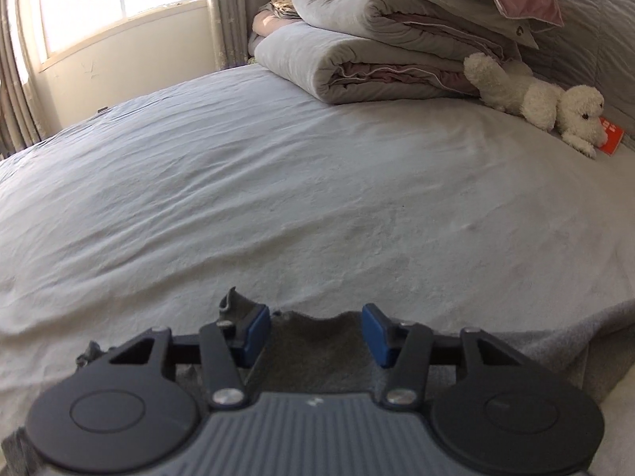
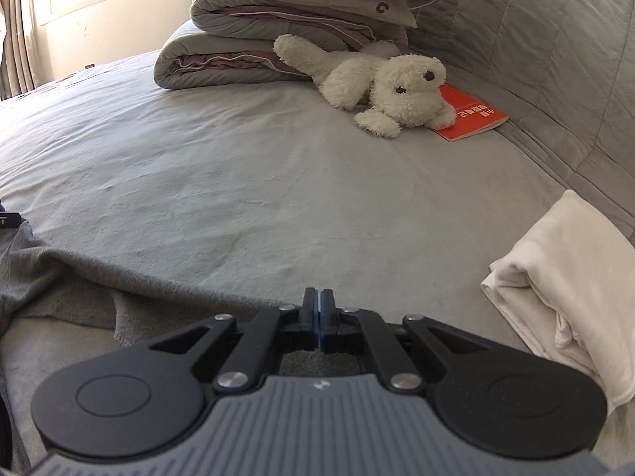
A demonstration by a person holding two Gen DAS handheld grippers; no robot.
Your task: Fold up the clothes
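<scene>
A grey knit garment (image 1: 313,353) lies on the near part of the bed, and its far edge runs between the blue pads (image 1: 375,335) of my left gripper (image 1: 316,331). The jaws stand apart around that edge, with a small fold of cloth bunched up at the left pad. In the right wrist view the same garment (image 2: 99,289) stretches from the left edge to my right gripper (image 2: 319,311). Its jaws are closed together at the garment's corner, and grey cloth shows just behind the fingertips. A folded cream-white piece of clothing (image 2: 563,277) rests to the right.
The bed has a pale grey sheet (image 1: 278,178). Folded quilts (image 1: 377,51) are stacked at the far side by the quilted headboard (image 2: 555,39). A white plush dog (image 2: 381,83) lies partly on a red booklet (image 2: 472,117). A bright window (image 1: 119,0) is at the far left.
</scene>
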